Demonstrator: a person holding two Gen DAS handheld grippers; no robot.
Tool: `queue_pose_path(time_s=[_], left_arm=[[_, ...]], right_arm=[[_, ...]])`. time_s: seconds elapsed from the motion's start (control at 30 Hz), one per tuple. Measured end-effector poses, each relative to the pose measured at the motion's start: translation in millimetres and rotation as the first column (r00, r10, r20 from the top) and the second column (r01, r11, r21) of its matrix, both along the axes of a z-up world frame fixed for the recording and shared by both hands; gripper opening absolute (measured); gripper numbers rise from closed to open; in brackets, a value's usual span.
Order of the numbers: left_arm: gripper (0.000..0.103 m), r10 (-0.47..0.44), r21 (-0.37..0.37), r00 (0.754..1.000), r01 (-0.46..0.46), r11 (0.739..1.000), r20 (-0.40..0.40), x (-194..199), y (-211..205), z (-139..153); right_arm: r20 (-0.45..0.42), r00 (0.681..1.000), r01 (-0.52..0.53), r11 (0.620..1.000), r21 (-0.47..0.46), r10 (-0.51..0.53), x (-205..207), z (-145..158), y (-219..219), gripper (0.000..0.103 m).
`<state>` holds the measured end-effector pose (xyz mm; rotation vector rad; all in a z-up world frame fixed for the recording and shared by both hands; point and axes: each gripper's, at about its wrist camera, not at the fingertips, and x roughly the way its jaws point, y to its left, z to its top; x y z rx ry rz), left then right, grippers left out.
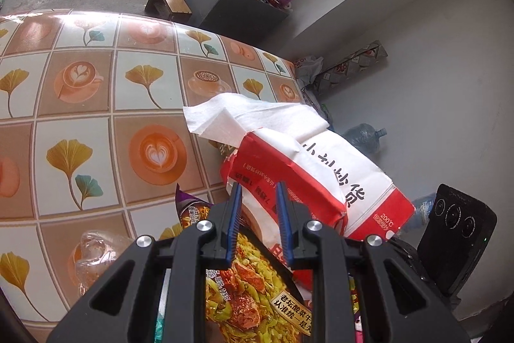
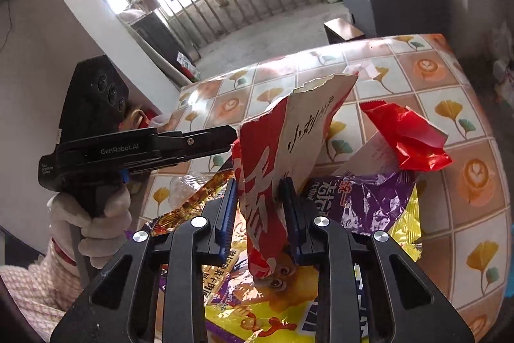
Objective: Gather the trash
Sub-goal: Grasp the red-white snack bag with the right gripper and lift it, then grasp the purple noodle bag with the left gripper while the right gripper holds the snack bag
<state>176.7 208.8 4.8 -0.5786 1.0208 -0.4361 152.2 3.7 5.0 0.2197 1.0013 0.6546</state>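
Observation:
A red and white paper bag [image 1: 321,172] with black lettering lies tilted over a heap of wrappers on the tiled tablecloth [image 1: 80,105]. My left gripper [image 1: 259,208] is shut on the bag's near edge. In the right wrist view the same bag [image 2: 289,143] stands upright, with my right gripper [image 2: 258,208] shut on its lower part, one blue pad on each side. The left gripper [image 2: 233,134] comes in from the left and meets the bag's edge. A white tissue [image 1: 244,114] drapes over the bag's far end.
Under the bag lie a noodle wrapper [image 1: 253,294], a purple wrapper [image 2: 363,198], a yellow one [image 2: 257,304], a red wrapper [image 2: 408,134] and a crushed clear bottle [image 1: 96,253]. A gloved hand [image 2: 93,221] holds the left gripper. On the floor beyond the table stand a grey cabinet [image 1: 231,2] and a stool [image 1: 167,2].

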Motion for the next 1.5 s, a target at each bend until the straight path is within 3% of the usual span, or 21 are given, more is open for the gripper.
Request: queue_pose_path(time_s=[0.23,0.53,0.6,0.73,0.83,0.9,1.0,1.27,1.4,1.5], left_arm=[[0.02,0.007,0.06,1.0,-0.007,0.998,0.004,-6,0,0],[0.02,0.028,0.056,0.999,-0.031,0.998,0.046,-24,11,13],[0.02,0.027,0.065,0.998,-0.03,0.997,0.054,-26,10,16],[0.02,0.015,0.084,0.998,-0.02,0.996,0.066,-29,1,18],[0.02,-0.002,0.094,0.998,-0.004,0.996,0.069,-29,-7,18],[0.02,-0.014,0.106,0.997,0.007,0.994,0.073,-30,-12,19],[0.02,-0.031,0.123,0.997,0.021,0.992,0.077,-30,-18,18],[0.02,-0.066,0.162,0.994,0.051,0.986,0.09,-28,-29,17],[0.02,-0.137,0.149,0.986,0.122,0.981,0.094,-33,-53,17],[0.022,-0.223,0.142,0.971,0.209,0.968,0.089,-40,-82,15]], right_arm=[[-0.197,0.98,0.053,0.944,0.325,0.012,4,8,-55,0.025],[-0.238,0.97,0.097,0.834,0.542,0.041,-24,35,-120,0.025],[-0.214,0.976,0.103,0.803,0.588,0.032,-27,40,-133,0.025],[-0.191,0.981,0.133,0.805,0.579,-0.024,-23,43,-143,0.025],[-0.174,0.985,0.116,0.774,0.623,-0.007,-24,40,-146,0.025],[-0.168,0.984,0.144,0.809,0.57,-0.057,-23,39,-145,0.025],[-0.152,0.987,0.139,0.774,0.618,-0.055,-23,39,-152,0.024],[-0.096,0.976,0.216,0.821,0.528,-0.195,-18,33,-152,0.024],[-0.101,0.962,0.267,0.801,0.535,-0.253,-18,23,-163,0.024],[-0.075,0.947,0.309,0.819,0.484,-0.313,-26,23,-180,0.024]])
